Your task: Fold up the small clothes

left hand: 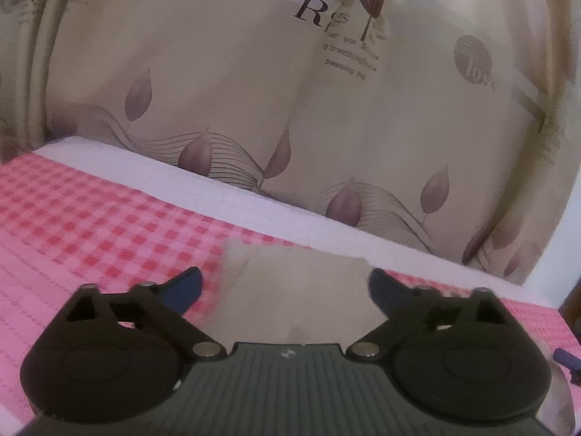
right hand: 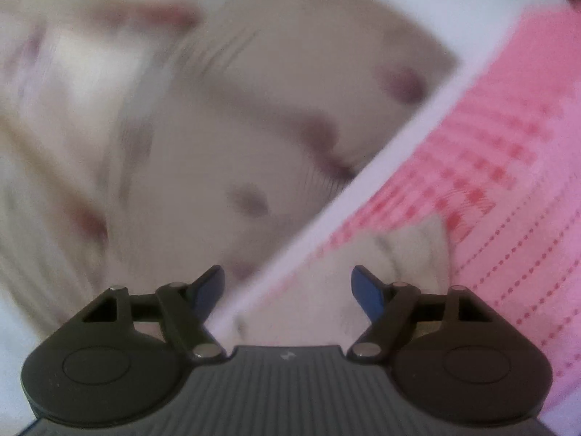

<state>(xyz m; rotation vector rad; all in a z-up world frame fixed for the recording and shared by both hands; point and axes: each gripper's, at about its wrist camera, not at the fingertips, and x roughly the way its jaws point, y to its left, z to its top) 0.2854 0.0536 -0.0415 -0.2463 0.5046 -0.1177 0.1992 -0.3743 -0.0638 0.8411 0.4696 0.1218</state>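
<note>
A small beige cloth (left hand: 294,290) lies flat on the pink checked cover (left hand: 90,225), close to the white far edge. My left gripper (left hand: 285,287) stands open just over its near part, the blue fingertips (left hand: 189,287) wide apart on either side and not pressing on it. In the right wrist view the picture is tilted and blurred. The same pale cloth (right hand: 363,269) lies rumpled below my right gripper (right hand: 287,289), which is open with its blue fingertips (right hand: 366,290) apart; nothing is gripped between them.
A beige curtain (left hand: 254,91) with leaf prints and lettering hangs right behind the white edge (left hand: 254,207) of the surface. A dark blue object (left hand: 566,359) shows at the far right. The pink cover (right hand: 508,218) stretches to the right in the right wrist view.
</note>
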